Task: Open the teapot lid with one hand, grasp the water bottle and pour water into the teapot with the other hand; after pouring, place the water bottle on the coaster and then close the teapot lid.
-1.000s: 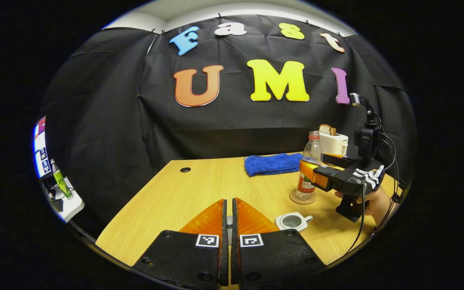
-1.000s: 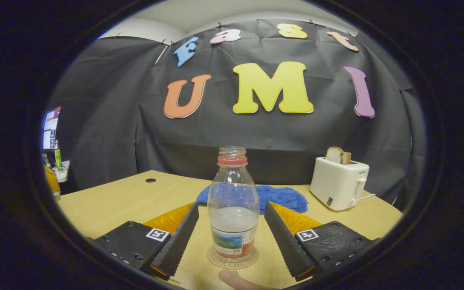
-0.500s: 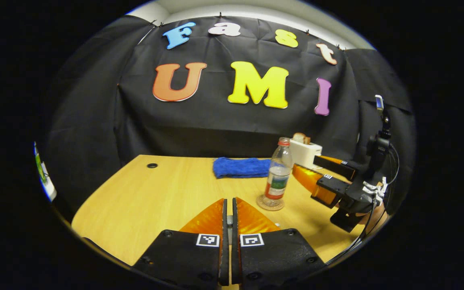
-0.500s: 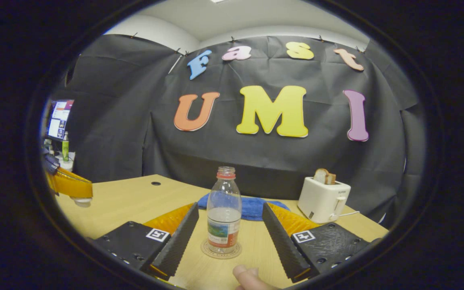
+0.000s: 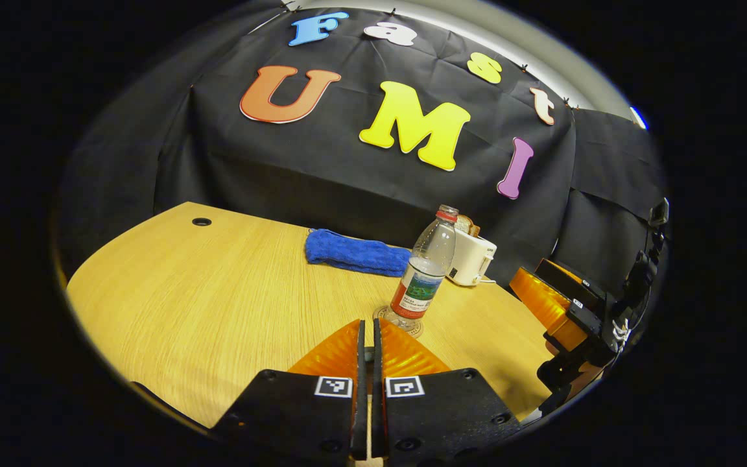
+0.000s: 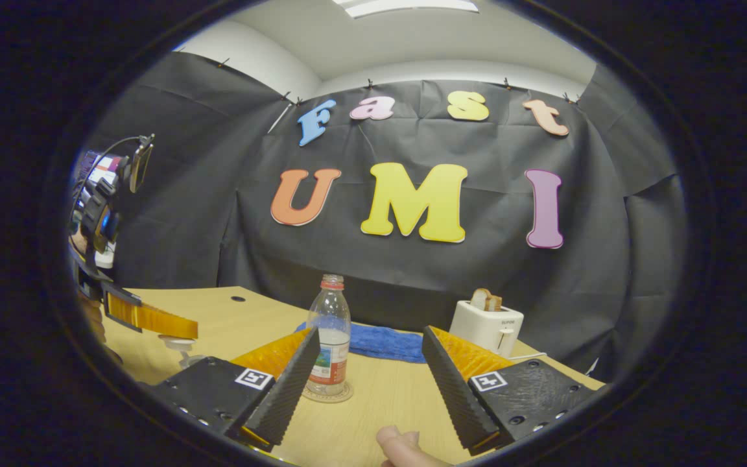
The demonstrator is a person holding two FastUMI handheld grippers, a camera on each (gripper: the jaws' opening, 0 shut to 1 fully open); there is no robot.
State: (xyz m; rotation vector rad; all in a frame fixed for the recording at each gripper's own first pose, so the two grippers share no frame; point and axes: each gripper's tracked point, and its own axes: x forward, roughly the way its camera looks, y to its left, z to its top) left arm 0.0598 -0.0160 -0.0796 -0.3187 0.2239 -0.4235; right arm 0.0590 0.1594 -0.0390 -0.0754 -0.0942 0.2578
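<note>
Water bottle [image 6: 329, 337] parked upright on its coaster [image 6: 327, 394], wooden table [image 5: 218, 285] | blue towel [image 5: 354, 253] and white toaster [image 6: 487, 327] just behind | right gripper [image 6: 370, 383] spread wide, holding nothing | left gripper [image 5: 366, 350] pinched together, teapot lid [image 6: 176, 338] under its fingers

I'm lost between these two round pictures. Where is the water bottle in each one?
Left gripper view: the water bottle stands right of centre, on its coaster.
Right gripper view: the water bottle stands left of centre.
Shared landmark: the blue towel behind it.
</note>
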